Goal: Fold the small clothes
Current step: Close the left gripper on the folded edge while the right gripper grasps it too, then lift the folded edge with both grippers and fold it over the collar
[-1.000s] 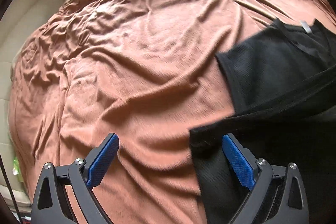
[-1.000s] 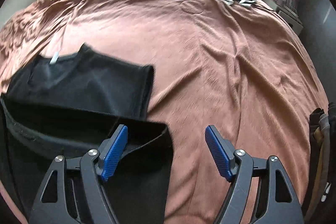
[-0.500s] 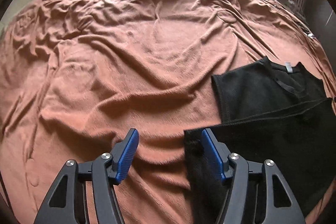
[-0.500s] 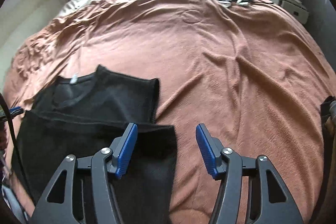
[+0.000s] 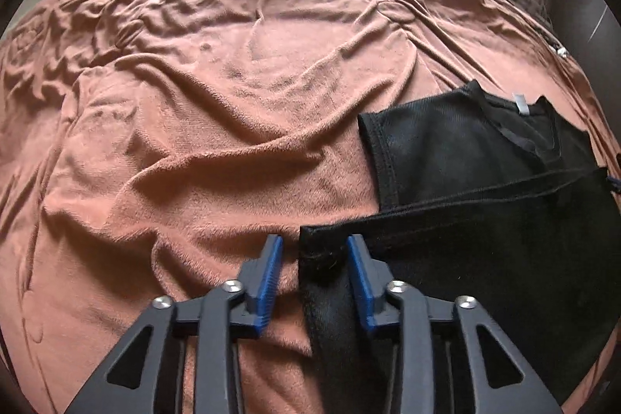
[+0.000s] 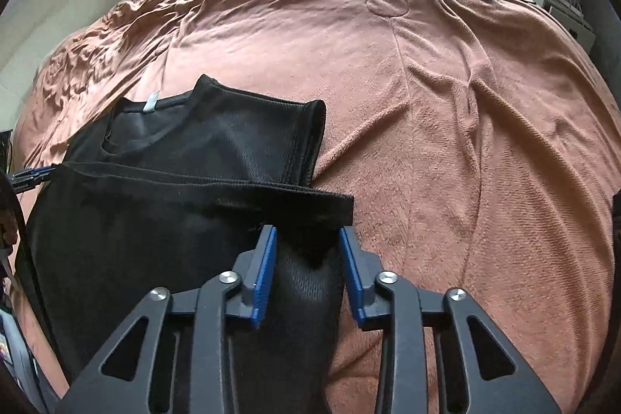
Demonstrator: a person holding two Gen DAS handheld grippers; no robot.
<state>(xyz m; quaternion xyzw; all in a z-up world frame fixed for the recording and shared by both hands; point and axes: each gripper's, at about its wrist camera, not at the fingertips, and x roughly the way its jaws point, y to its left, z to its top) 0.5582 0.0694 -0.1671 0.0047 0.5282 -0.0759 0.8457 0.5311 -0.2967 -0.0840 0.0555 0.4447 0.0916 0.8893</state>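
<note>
Both jaw pairs, wide a second ago, are closing. The left hand-held gripper (image 5: pixel 315 260) straddles the near left corner of the black garment (image 5: pixel 485 220); the right hand-held gripper (image 6: pixel 308 253) straddles its near right corner. A lift-and-fold looks imminent. Pad contact is unclear. It lies on the brown bedspread (image 5: pixel 194 103), its neckline far.

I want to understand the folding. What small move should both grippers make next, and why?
Probably finish closing. The left gripper and right gripper each straddle a near corner of the black shirt on the blanket; their jaws are closing, with gaps beside the pads.
</note>
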